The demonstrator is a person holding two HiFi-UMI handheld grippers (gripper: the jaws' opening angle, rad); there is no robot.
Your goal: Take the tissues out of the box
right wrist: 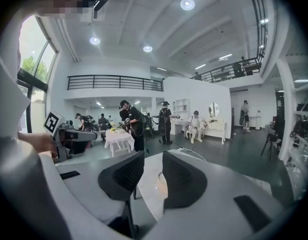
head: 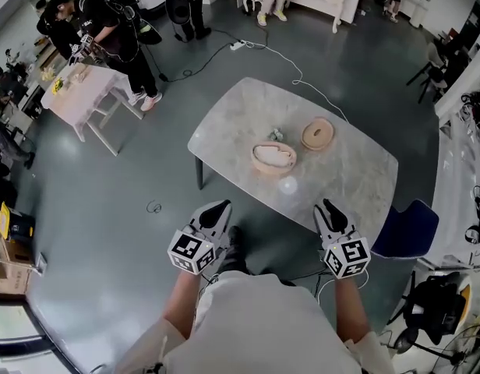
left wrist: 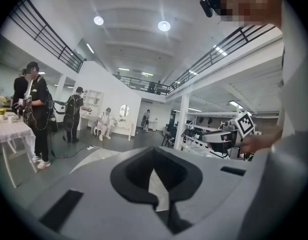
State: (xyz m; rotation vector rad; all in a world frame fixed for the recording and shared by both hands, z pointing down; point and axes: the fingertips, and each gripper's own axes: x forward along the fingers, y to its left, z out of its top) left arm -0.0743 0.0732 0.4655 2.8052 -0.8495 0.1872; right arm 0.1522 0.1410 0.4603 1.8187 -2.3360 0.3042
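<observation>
The wooden tissue box sits mid-table, at twelve o'clock from both grippers (each well short of it), with a round lid at its two o'clock. The left gripper has its jaws meeting at the tips. The right gripper has its jaws apart, gripping nothing.

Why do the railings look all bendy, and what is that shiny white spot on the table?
Left gripper view: the wide-angle lens bows the black metal railing and darkens the corners. Right gripper view: the black balcony railing bends likewise, and the round ceiling lamp is washed out white. Head view: the spot on the pale marble-look table looks like lamp glare.
</observation>
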